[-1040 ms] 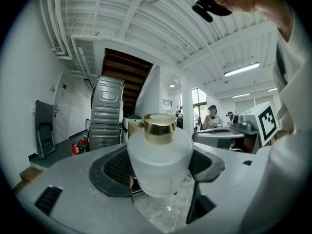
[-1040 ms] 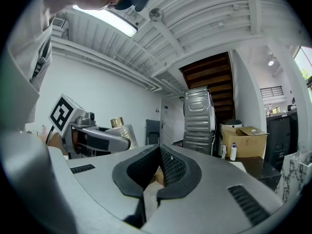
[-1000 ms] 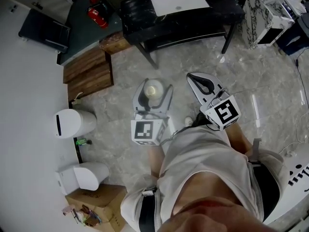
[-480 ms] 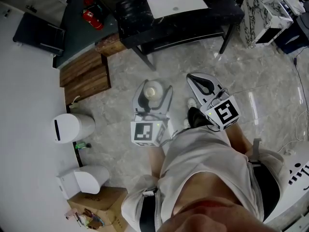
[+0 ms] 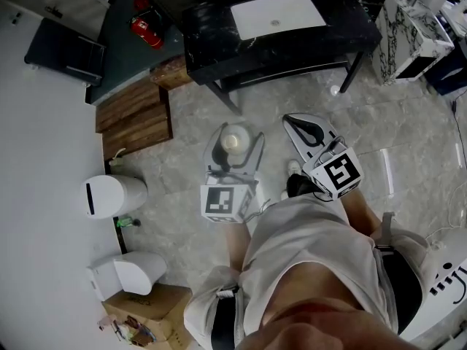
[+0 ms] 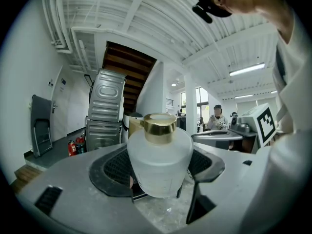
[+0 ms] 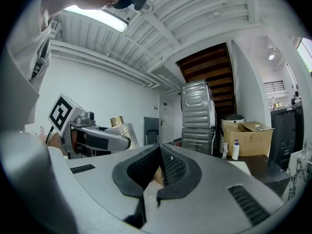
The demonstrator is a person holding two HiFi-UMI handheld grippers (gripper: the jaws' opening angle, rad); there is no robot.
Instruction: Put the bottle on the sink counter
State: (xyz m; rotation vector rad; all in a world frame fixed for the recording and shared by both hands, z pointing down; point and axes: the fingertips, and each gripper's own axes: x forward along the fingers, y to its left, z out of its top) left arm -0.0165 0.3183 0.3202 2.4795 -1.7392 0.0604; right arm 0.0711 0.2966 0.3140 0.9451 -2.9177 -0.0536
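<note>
The left gripper [image 5: 233,143] is clamped on the bottle [image 6: 159,160], its dark ribbed pads pressing both flanks. The bottle is squat and rounded, of frosted, milky glass, with a short neck and a shiny gold cap; it stands upright in the grip. From the head view only its pale round top [image 5: 233,140] shows, held in the air over the grey marble floor [image 5: 182,159], well short of the sink counter [image 5: 350,22]. To its right, the right gripper [image 7: 158,167] has its jaws closed together with nothing between them. Its own view catches the bottle off to the left, beyond the left gripper's jaw.

Against half a second ago, the black sink counter with its white basin [image 5: 277,13] sits lower in the head view and further right, so more of its top shows. The red fire extinguishers [image 5: 146,28] and wooden boards [image 5: 135,115] at the left have slid down likewise. Both grippers keep their places, the left one a shade lower, its grip unchanged. The dark shoe [image 5: 299,185] has shifted slightly down and right.

The pads cover the bottle's lower sides, and its base is hard to make out. Faint print on the glass is too dim to read. The counter's far edge is cut off at the top of the head view, and the person's pale shirt [image 5: 306,254] hides the floor below the grippers.
</note>
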